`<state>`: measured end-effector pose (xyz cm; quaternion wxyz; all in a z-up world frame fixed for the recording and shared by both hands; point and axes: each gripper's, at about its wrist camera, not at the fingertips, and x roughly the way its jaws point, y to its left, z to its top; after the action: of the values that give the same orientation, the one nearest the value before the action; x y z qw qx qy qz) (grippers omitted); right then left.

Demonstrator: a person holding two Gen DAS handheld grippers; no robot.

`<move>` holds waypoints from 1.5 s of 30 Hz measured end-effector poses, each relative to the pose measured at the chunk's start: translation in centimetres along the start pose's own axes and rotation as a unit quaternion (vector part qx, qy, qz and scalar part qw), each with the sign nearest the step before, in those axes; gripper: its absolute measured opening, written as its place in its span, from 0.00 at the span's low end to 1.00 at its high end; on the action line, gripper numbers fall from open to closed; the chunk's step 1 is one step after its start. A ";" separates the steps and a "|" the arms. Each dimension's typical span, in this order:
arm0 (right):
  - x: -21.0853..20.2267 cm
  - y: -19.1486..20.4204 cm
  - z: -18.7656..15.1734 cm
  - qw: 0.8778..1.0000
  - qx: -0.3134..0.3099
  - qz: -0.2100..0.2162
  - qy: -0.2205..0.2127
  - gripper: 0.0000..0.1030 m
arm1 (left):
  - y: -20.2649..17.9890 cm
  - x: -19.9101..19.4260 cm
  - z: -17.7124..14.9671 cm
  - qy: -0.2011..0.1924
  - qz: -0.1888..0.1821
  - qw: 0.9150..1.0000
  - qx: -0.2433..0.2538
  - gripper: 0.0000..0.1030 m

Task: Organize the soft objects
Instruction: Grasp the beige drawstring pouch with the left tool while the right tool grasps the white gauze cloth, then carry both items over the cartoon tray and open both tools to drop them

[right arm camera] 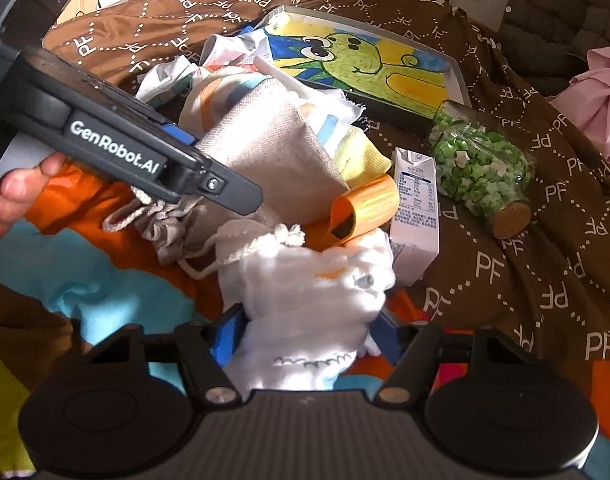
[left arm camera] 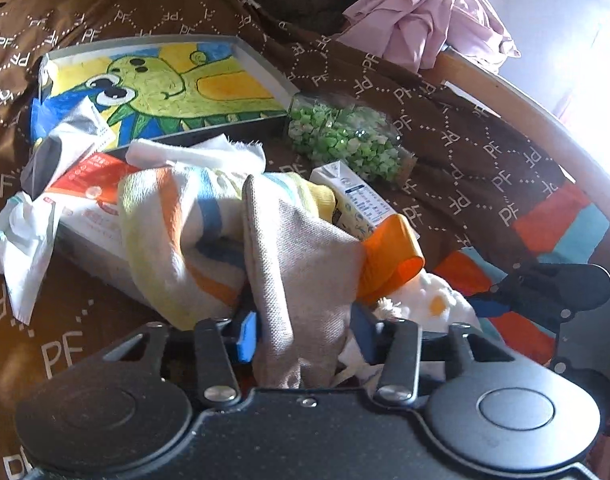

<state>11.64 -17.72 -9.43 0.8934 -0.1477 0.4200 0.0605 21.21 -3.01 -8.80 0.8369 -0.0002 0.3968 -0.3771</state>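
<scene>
My left gripper (left arm camera: 305, 336) pinched the beige pouch (left arm camera: 301, 264); my right gripper (right arm camera: 305, 332) clamped the white pouch (right arm camera: 313, 300) (carton (right arm camera: 415, 208) just right), both half-closed.

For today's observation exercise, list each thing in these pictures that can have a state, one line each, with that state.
Left gripper: closed on the beige pouch.
Right gripper: closed on the white pouch.
Beige pouch: drawstring end bunched, gripped.
White pouch: cord knotted, gripped.
Jar: on its side, corked.
Milk carton: lying flat.
Framed drawing: lying face up.
</scene>
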 end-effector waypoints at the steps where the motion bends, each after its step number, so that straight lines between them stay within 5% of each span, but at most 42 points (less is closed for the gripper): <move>1: 0.0 0.0 0.0 1.000 -0.002 0.000 0.002 0.60 | 0.1 0.0 0.0 0.001 0.000 1.000 -0.003 0.41; 6: -0.2 0.1 0.0 1.000 -0.007 0.001 0.005 0.41 | 0.7 0.0 0.0 0.004 0.018 0.999 -0.032 0.16; 16: -1.3 -0.3 0.3 1.000 0.004 -0.006 -0.005 0.20 | 0.3 -0.9 0.1 0.002 0.007 0.999 -0.034 0.07; 30: -6.1 0.1 0.4 0.985 -0.033 -0.120 -0.117 0.17 | -3.5 -8.0 2.1 -0.129 0.035 0.991 0.010 0.06; 45: -6.1 -2.8 2.8 0.972 -0.004 -0.174 -0.159 0.17 | 0.5 -11.3 6.4 -0.233 0.052 0.969 -0.061 0.06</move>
<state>10.46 -19.36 -2.49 0.9449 -0.2109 0.2399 -0.0714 21.26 2.55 2.92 0.9232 -0.1183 0.2125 -0.2976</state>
